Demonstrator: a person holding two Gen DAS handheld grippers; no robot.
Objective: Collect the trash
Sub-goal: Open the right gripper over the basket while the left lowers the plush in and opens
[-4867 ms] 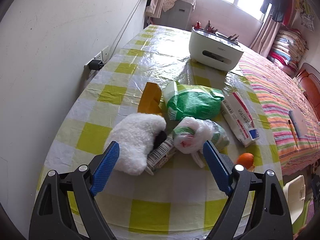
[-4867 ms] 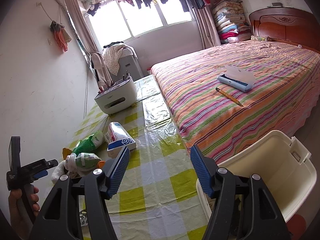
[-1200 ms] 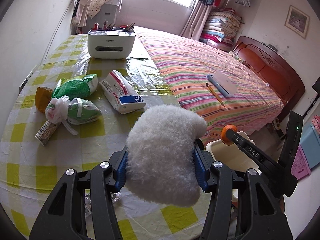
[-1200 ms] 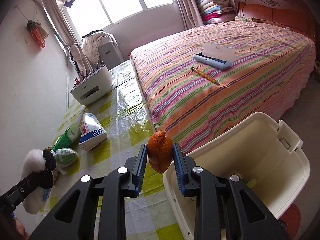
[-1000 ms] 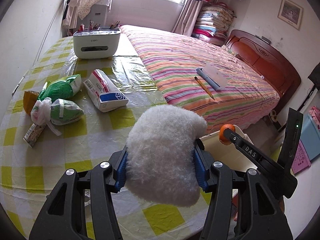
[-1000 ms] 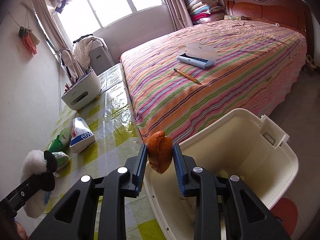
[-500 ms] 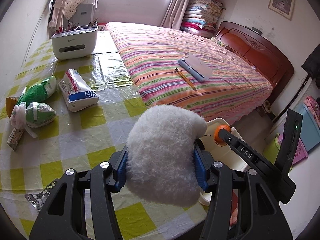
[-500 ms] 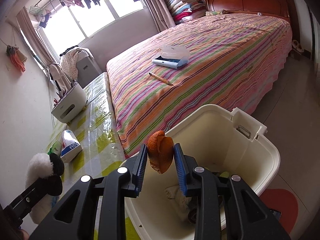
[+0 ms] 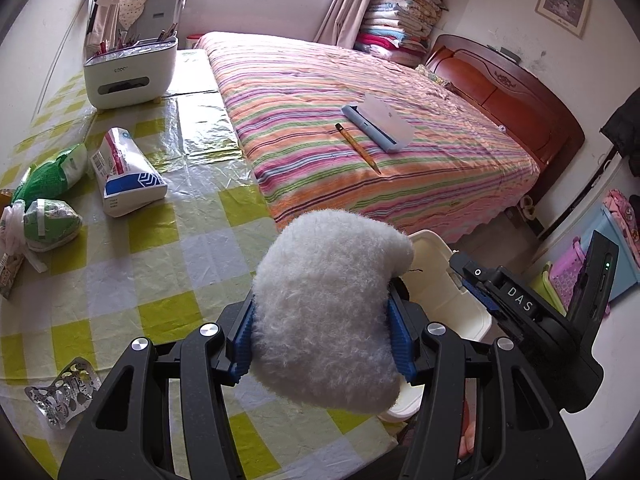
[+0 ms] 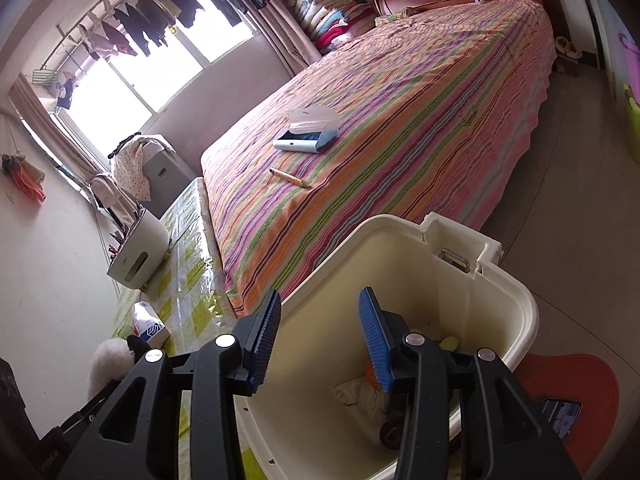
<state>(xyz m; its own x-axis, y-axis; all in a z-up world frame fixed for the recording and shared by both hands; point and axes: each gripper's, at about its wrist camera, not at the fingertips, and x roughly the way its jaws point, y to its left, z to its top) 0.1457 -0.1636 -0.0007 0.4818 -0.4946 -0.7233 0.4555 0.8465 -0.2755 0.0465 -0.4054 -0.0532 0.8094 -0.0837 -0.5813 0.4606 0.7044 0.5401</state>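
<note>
My left gripper [image 9: 322, 330] is shut on a white fluffy plush toy [image 9: 328, 312] and holds it above the table's near edge, beside the cream trash bin [image 9: 444, 280]. My right gripper [image 10: 320, 340] is open and empty over the bin [image 10: 516, 304]. The orange peel [image 10: 370, 376] lies in the bin, mostly hidden behind the right finger, with crumpled tissue [image 10: 354, 394]. The plush also shows at lower left in the right wrist view [image 10: 110, 360].
On the yellow checked table [image 9: 160, 248] lie a tissue pack [image 9: 124, 172], green bags [image 9: 48, 200] and a foil wrapper [image 9: 64, 392]. A white organiser [image 9: 130, 68] stands at the back. The striped bed [image 9: 360, 120] holds a pencil and a case.
My right gripper opened and dropped the orange peel into the bin. My left gripper carried the plush further toward the bin.
</note>
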